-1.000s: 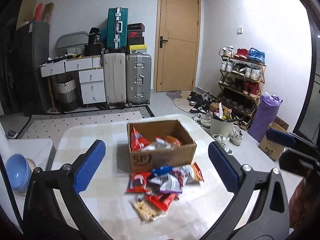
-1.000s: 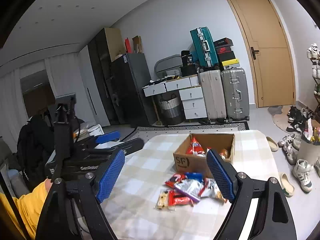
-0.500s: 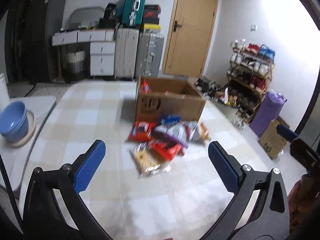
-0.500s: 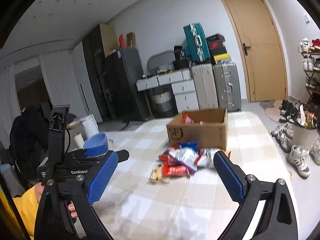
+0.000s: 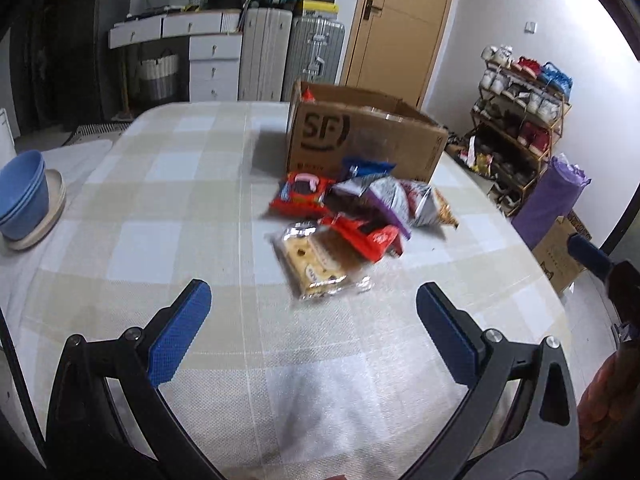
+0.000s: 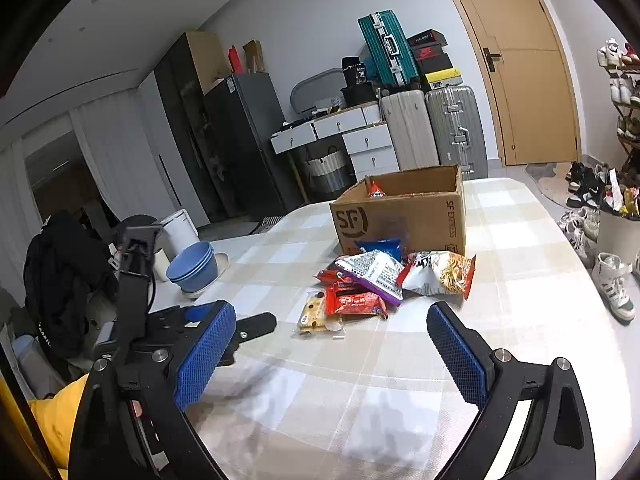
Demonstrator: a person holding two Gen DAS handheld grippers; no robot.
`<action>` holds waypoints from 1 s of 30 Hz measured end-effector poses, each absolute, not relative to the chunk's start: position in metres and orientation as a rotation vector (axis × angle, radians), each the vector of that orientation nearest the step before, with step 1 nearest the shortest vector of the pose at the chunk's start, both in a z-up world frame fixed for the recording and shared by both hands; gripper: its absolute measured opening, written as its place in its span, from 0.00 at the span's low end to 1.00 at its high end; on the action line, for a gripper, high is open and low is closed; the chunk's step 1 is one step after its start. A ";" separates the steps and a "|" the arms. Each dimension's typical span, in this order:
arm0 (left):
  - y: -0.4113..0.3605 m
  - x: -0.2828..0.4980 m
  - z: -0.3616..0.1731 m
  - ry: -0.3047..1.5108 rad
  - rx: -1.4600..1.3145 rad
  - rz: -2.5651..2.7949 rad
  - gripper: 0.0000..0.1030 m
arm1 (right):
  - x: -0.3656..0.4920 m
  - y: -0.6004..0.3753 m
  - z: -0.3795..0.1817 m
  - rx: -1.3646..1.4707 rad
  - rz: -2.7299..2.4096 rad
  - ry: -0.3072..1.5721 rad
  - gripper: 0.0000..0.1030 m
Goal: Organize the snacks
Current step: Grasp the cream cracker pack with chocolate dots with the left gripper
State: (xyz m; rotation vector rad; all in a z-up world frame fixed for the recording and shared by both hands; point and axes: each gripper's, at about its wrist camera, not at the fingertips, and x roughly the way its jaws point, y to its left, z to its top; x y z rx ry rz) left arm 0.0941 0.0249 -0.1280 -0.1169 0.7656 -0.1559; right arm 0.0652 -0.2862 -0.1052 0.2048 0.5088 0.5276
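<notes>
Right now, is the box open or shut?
Open. The box has no lid on top, and a red snack shows inside.

The box [image 6: 400, 216] bears a large black "SF" logo on its near face, and "SF EXPRESS" runs upright along the edge of its right face. Behind the box, a black container [image 6: 357, 74] by the teal suitcase shows "36". The print on the snack packs in front of the box is too blurred to read.

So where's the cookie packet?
The cookie packet lies flat on the table, at the near edge of the snack pile, in front of the box.
</notes>
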 end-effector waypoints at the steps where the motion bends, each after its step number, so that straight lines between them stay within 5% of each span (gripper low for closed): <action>1: 0.024 0.099 -0.134 0.782 -0.112 -0.146 1.00 | 0.066 -0.286 -0.106 0.207 0.528 0.511 0.95; 16: 0.017 0.184 -0.194 0.993 -0.149 -0.107 0.99 | 0.089 -0.296 -0.135 0.251 0.529 0.569 0.95; 30: -0.015 0.236 -0.206 1.006 0.000 -0.010 0.97 | 0.106 -0.308 -0.156 0.298 0.527 0.615 0.95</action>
